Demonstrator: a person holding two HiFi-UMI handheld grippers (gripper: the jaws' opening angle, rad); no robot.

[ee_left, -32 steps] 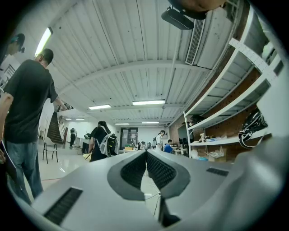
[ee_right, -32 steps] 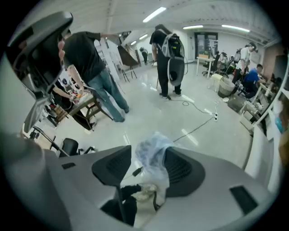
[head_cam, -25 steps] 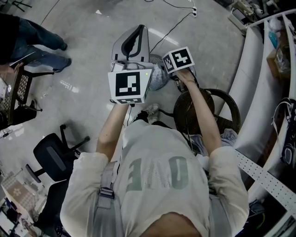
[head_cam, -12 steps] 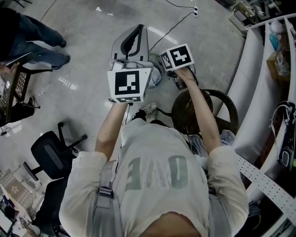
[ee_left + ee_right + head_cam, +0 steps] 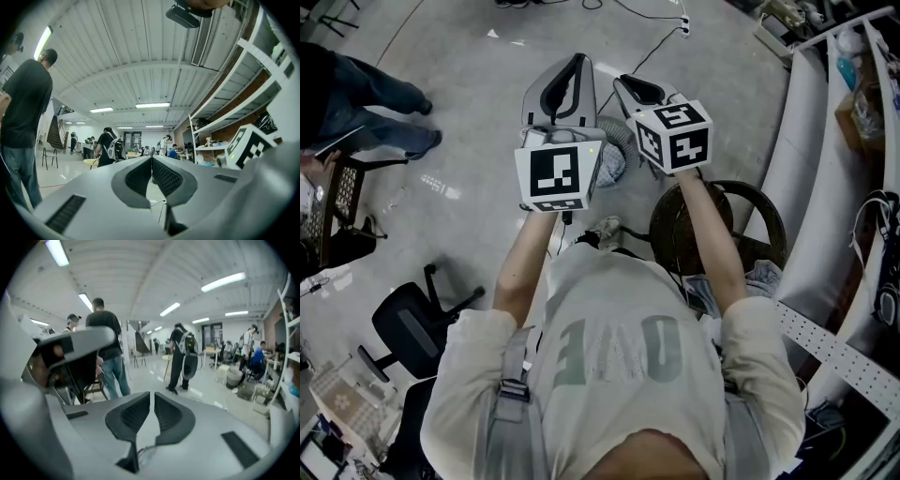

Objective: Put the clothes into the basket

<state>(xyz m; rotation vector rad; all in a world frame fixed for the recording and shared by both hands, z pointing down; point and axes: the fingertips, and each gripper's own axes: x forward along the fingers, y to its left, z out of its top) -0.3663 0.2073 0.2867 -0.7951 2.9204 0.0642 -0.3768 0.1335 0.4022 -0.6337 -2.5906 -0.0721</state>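
At far left a bystander in jeans stood on the bare floor. The left gripper was raised ahead of the person, jaws pressed together on nothing. Below and between the two grippers sat a pale mesh basket with bluish clothes at it — both mostly hidden. The right gripper had just been closing — jaws almost touching, nothing between them.

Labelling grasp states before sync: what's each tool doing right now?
Left tool: closed, nothing held.
Right tool: jaws have just been closing, now together, nothing between them.
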